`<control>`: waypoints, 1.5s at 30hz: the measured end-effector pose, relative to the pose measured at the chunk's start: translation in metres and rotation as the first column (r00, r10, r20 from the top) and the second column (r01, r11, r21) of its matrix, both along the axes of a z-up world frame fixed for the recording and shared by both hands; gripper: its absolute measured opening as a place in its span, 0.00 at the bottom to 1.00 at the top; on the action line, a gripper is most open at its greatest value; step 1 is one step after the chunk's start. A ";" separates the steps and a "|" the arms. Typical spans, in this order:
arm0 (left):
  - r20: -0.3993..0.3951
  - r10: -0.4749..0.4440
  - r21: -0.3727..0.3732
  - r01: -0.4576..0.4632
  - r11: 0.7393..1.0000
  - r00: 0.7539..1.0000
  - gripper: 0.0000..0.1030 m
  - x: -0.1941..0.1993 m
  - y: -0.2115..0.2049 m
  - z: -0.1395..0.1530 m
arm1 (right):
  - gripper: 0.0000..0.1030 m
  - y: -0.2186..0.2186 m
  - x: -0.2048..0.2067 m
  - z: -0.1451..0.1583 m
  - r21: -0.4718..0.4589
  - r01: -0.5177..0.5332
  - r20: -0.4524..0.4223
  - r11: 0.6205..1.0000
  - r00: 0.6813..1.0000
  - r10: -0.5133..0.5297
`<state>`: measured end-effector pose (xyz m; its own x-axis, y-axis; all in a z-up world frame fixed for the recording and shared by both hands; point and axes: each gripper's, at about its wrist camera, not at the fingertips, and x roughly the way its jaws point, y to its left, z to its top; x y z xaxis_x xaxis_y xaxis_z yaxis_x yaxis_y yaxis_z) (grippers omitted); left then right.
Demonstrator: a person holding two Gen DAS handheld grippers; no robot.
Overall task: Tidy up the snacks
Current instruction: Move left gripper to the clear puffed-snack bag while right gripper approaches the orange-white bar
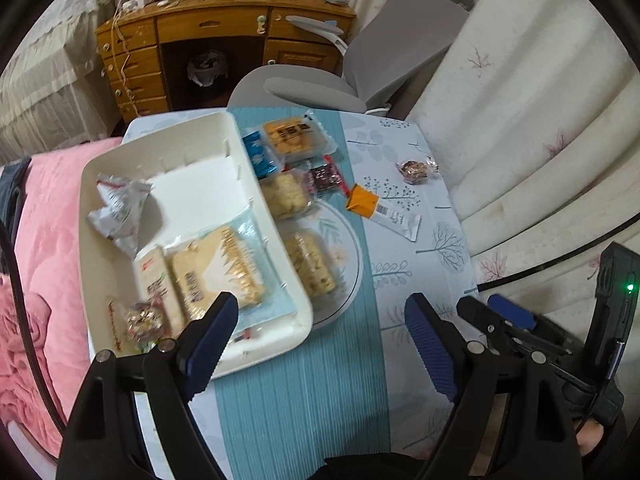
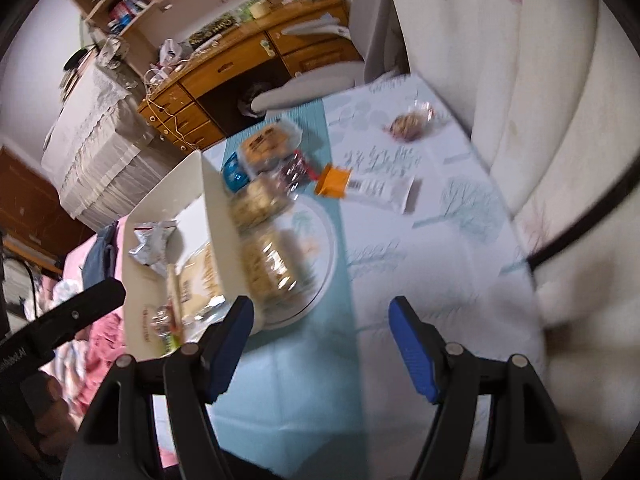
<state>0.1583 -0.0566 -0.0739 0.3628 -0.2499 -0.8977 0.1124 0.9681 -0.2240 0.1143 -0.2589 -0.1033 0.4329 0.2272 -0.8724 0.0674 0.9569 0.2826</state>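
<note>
A white bin (image 1: 276, 248) sits on the left of the table and holds a crumpled silver packet (image 1: 118, 208), a large cracker pack (image 1: 218, 272) and small candies (image 1: 144, 322). Loose snacks lie right of it: an orange biscuit pack (image 1: 294, 138), a blue packet (image 1: 260, 158), a dark red bar (image 1: 326, 176), rice cakes (image 1: 286, 196) on a plate (image 1: 352, 284), an orange-and-white stick (image 1: 380, 210) and a wrapped nut candy (image 1: 416, 170). My left gripper (image 1: 320, 336) is open and empty above the bin's near corner. My right gripper (image 2: 322, 344) is open and empty over the runner; the bin (image 2: 218, 216) is to its left.
A teal runner (image 1: 304, 400) crosses the leaf-print tablecloth. A white quilted cushion (image 1: 540, 120) borders the right side and a pink blanket (image 1: 40, 280) the left. A grey chair (image 1: 360, 64) and wooden desk (image 1: 224, 24) stand beyond the table. The other gripper's body (image 1: 560, 340) is at lower right.
</note>
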 end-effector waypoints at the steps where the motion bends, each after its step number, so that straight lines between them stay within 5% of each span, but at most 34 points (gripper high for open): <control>1: 0.002 -0.013 0.018 0.013 1.000 1.000 0.82 0.004 -0.009 -0.001 | 0.69 -0.006 0.004 -0.001 -0.013 -0.016 0.022 1.000 1.000 0.016; 8: -0.040 -0.118 0.137 0.123 0.983 0.992 0.82 0.032 -0.049 -0.015 | 0.69 -0.028 0.031 -0.014 -0.063 -0.115 0.109 0.991 0.987 0.121; 16: -0.177 -0.237 0.251 0.277 0.928 0.955 0.82 0.065 -0.089 -0.050 | 0.69 -0.033 0.061 -0.037 -0.169 -0.208 0.178 0.963 0.955 0.238; 24: -0.345 -0.365 0.339 0.477 0.811 0.865 0.92 0.083 -0.124 -0.098 | 0.69 -0.034 0.094 -0.068 -0.226 -0.306 0.183 0.925 0.919 0.349; 38: -0.588 -0.391 0.373 0.666 0.646 0.708 0.97 0.108 -0.149 -0.180 | 0.71 -0.036 0.136 -0.126 -0.262 -0.448 0.157 0.855 0.854 0.496; 45: -0.673 -0.341 0.361 0.694 0.624 0.656 0.97 0.116 -0.149 -0.214 | 0.71 -0.036 0.153 -0.147 -0.226 -0.499 0.131 0.837 0.835 0.534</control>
<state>0.2745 -0.2053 -0.2876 -0.2016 0.3525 -0.9139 0.6787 0.7230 0.1291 0.2670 -0.2952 -0.2502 0.4493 0.3133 -0.8367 -0.4863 0.8714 0.0651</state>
